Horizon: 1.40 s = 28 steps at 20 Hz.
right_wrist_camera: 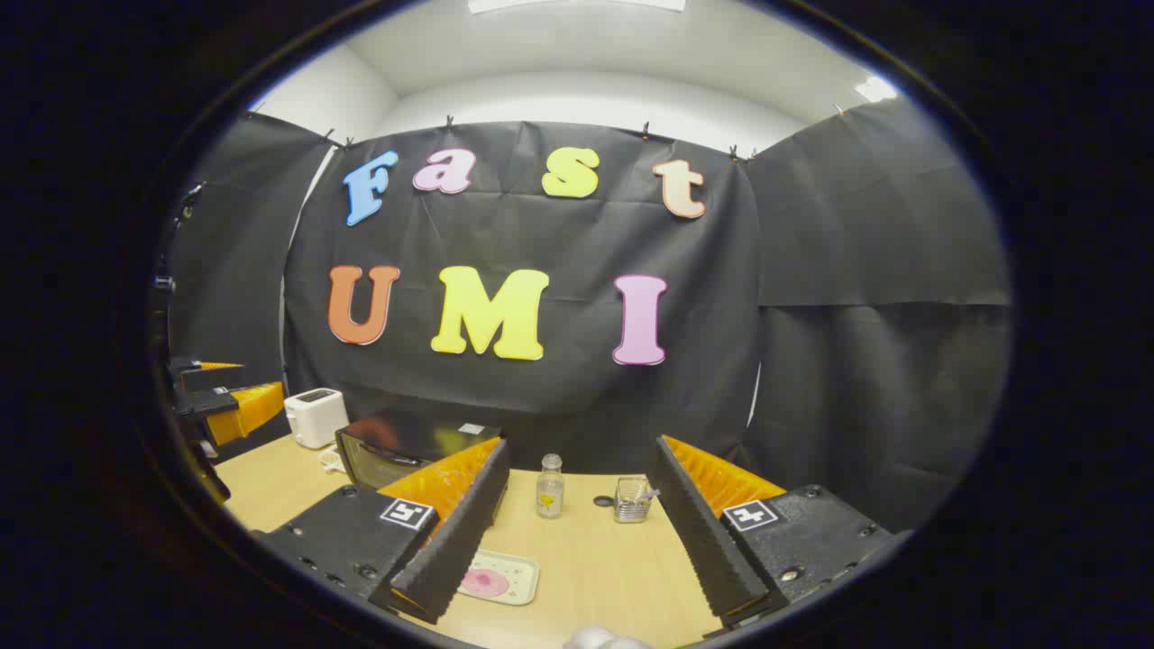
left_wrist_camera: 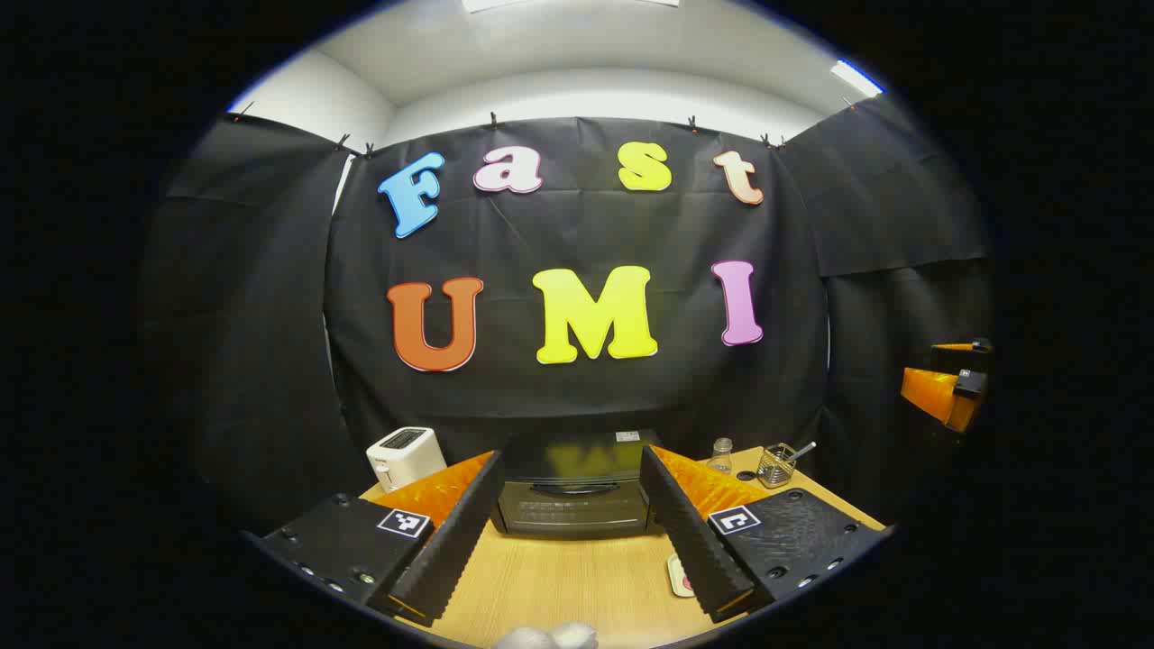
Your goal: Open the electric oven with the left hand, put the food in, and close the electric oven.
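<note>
A white toaster is seen at the back left of the wooden table. A small clear glass bottle stands upright further right, with a wire mesh holder just beside it and a small dark lid lying between them.

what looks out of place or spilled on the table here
Nothing stands out. The oven sits shut and square, the toaster, glass bottle and wire holder stand upright, and the tray lies flat.

smooth pale wood-grain table; glossy dark electric oven; matt white plastic toaster; clear glass bottle; wire-mesh metal holder.
</note>
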### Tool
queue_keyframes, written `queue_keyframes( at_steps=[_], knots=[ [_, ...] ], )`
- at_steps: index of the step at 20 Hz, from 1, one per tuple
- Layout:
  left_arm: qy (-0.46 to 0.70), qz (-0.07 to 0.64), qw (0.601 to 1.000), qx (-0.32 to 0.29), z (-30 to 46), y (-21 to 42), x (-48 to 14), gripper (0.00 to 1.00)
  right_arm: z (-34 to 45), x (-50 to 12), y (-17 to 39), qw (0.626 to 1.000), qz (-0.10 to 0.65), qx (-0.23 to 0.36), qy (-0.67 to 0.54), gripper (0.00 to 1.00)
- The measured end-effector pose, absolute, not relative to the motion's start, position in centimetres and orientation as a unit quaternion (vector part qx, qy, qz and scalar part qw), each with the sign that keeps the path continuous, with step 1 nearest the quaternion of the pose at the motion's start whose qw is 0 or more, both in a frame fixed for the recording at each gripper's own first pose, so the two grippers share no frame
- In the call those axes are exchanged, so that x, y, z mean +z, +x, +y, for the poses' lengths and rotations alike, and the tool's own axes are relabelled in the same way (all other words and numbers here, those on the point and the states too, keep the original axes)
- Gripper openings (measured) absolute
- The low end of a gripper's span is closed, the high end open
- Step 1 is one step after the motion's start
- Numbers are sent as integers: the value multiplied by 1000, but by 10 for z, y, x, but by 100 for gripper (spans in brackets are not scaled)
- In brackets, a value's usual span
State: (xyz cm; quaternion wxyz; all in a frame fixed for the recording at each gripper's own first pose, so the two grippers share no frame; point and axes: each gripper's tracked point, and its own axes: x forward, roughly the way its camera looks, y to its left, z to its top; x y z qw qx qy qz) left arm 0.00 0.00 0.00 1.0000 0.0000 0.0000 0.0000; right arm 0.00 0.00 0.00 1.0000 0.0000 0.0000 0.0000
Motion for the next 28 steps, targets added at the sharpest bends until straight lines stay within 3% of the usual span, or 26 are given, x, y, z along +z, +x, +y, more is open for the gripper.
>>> queue_keyframes(
  at_steps=[7, 8, 9, 10, 12, 14, 18, 23, 28],
  knots=[
    [3, -3, 1000, -1, 4, 5, 0, 96, 6, 3, 1, 1000, 0, 0, -2, 100],
    [3, -4, 1000, -2, 3, 6, 0, 100, 6, 2, 2, 1000, 0, 0, -3, 100],
    [4, -4, 1000, -2, 3, 7, 0, 96, 6, 2, 3, 1000, 0, 0, -4, 100],
    [4, -3, 1000, -2, 2, 7, -2, 100, 6, 2, 3, 1000, 1, 0, -4, 100],
    [3, 0, 1000, -3, 2, 11, -4, 96, 6, 0, 4, 1000, 4, -1, -3, 100],
    [2, 0, 1000, -5, 1, 14, -5, 100, 3, 0, 4, 1000, 4, -4, -4, 100],
    [-1, -3, 1000, -8, 0, 28, -7, 96, -2, 3, 3, 1000, 4, -11, -1, 100],
    [-5, -3, 1000, -20, -3, 73, -21, 96, -8, 1, -4, 1000, 15, -25, 2, 100],
    [-13, 33, 999, -32, -13, 144, -73, 97, -18, -1, -12, 998, 38, -54, 8, 100]
  ],
)
